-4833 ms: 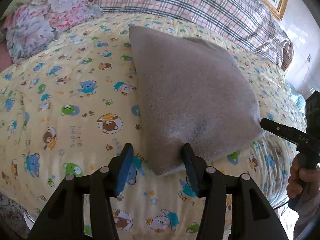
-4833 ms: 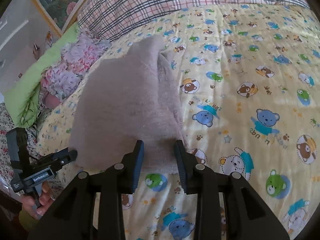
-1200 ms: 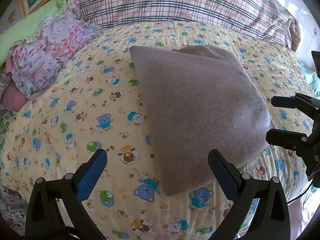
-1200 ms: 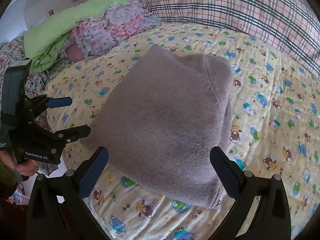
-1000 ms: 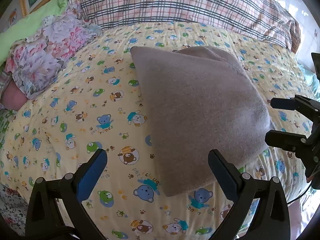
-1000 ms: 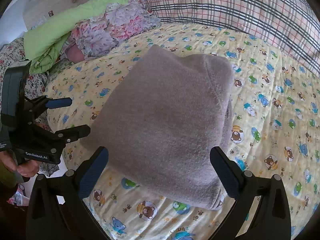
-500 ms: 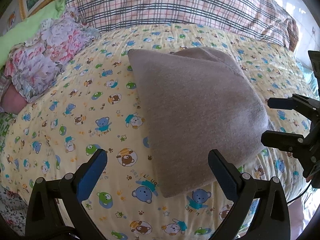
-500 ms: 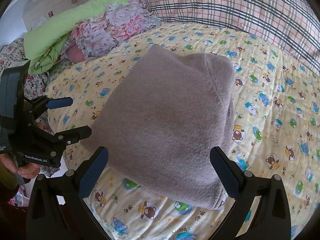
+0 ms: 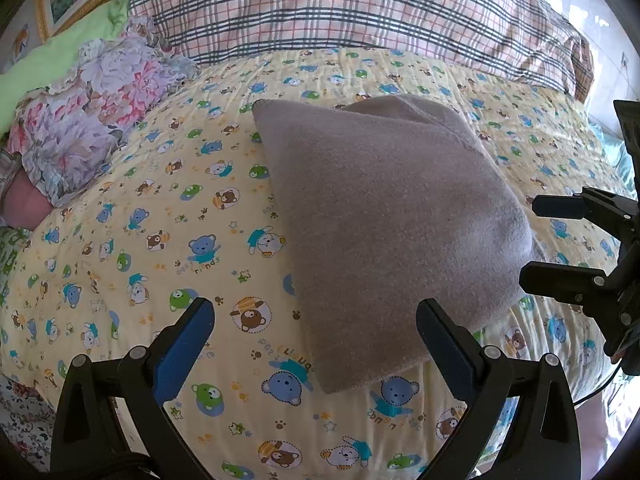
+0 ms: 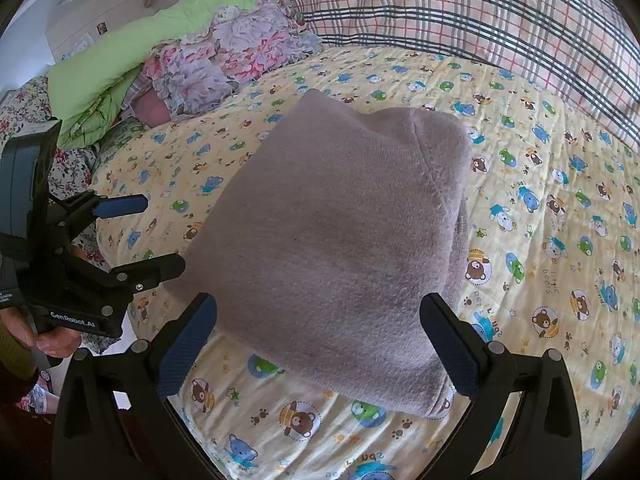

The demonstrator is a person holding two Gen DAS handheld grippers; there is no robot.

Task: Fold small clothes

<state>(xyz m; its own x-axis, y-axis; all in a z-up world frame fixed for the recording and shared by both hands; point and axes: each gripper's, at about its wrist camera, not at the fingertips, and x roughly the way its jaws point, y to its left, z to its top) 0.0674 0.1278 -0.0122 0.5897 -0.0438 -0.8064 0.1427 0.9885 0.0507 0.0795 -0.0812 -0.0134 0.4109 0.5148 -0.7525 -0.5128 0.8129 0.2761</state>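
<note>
While our left gripper point(image 9: 312, 338) and right gripper point(image 10: 318, 334) hang with jaws released, one folded grey garment point(image 9: 384, 220) lies on the bed point(image 9: 160, 240), long axis pointing away from us.

The left gripper point(image 9: 312, 344) is held with its jaws spread wide and nothing between them. The right gripper point(image 10: 318, 340) is likewise held wide apart and empty. Each is seen from the other's camera, at the frame edge, fingers parted. A hand point(image 10: 52, 340) is wrapped around the left gripper's handle.
</note>
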